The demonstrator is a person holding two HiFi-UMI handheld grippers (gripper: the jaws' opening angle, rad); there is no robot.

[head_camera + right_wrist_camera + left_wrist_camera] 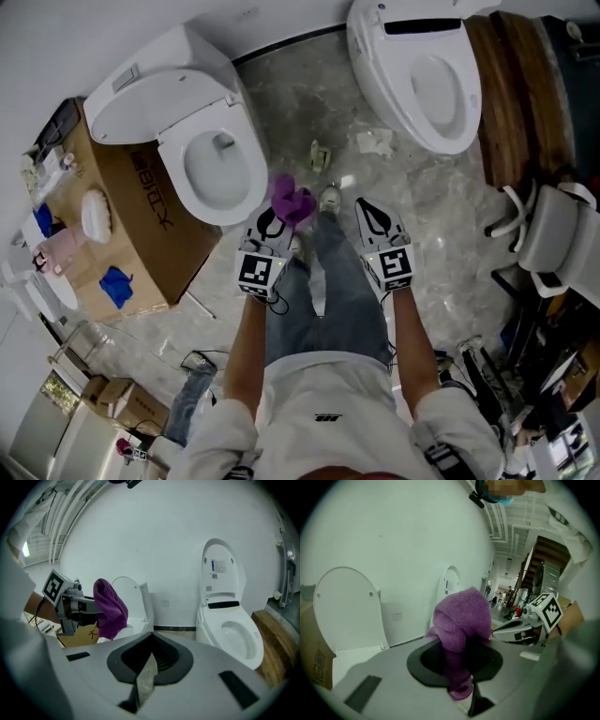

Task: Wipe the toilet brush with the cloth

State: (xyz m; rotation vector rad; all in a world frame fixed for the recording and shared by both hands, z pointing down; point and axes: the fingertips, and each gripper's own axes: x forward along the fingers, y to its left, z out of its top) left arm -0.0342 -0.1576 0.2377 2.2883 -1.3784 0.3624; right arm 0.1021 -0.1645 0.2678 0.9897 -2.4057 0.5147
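A purple cloth (291,199) hangs bunched from my left gripper (278,214), whose jaws are shut on it. In the left gripper view the cloth (461,620) fills the space ahead of the jaws and hides most of what lies beyond. My right gripper (367,204) is held beside it, a short way to the right, shut with nothing between its jaws (152,637). The right gripper view shows the left gripper (75,604) with the cloth (110,606) draped over its tip. I see no toilet brush in any view.
A white toilet (211,173) with its lid up stands ahead on the left, next to a cardboard box (141,225). A second toilet (427,80) stands far right beside a wooden bench (511,103). Crumpled paper (375,141) lies on the marble floor. A white chair (553,234) is at right.
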